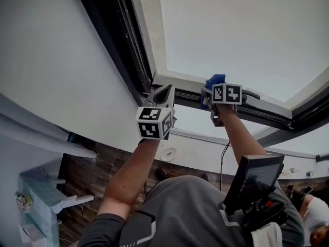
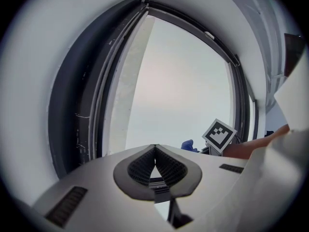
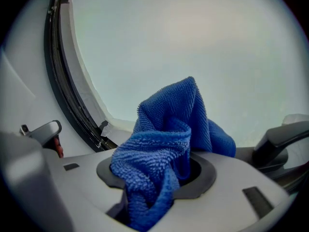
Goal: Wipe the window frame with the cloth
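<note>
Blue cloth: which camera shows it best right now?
The right gripper view: the blue cloth fills its middle, bunched and clamped in the right gripper. The head view shows only a small blue tuft above that gripper, up by the window frame. The left gripper view catches a tiny blue bit, far off.

The cloth [image 3: 164, 144] was fuzzy, looped blue microfibre. The window frame [image 2: 79, 115] looked like dark matt metal, faintly scratched. The left gripper [image 2: 155, 151] showed smooth matt grey plastic, its pads [image 2: 140, 167] ribbed black rubber. The pane [image 2: 178, 91] was milky and smooth.
</note>
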The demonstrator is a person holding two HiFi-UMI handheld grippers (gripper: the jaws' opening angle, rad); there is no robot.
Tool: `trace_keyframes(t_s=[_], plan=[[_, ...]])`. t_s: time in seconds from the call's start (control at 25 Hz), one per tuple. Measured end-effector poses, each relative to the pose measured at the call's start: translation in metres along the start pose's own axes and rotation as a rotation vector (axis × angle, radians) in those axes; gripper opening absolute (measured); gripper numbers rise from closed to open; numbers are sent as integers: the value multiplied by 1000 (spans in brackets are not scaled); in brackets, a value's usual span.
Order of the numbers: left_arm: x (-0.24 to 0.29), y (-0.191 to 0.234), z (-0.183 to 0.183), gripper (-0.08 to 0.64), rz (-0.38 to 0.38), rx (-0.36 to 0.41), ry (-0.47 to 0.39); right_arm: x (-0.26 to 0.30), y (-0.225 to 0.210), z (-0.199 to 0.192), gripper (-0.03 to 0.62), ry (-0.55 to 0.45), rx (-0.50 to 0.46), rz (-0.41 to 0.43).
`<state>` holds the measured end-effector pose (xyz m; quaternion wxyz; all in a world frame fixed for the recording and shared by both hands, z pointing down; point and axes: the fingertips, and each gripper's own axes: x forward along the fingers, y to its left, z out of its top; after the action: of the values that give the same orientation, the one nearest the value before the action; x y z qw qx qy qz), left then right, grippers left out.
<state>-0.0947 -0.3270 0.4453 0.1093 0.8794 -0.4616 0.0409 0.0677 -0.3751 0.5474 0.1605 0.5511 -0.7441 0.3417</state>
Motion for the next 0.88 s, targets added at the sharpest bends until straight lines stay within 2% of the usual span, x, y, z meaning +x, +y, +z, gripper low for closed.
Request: trace_keyframes(t_s=[0.16, 0.68, 0.88], plan=[[-14, 26, 0, 9, 36, -11, -4, 18, 26, 6, 224, 7, 12, 48], [-54, 77, 11, 9, 140, -23, -48, 83, 161, 2, 224, 89, -113, 263], [-64, 89, 11, 9, 162, -24, -48, 101, 192, 1, 224, 99, -135, 317]])
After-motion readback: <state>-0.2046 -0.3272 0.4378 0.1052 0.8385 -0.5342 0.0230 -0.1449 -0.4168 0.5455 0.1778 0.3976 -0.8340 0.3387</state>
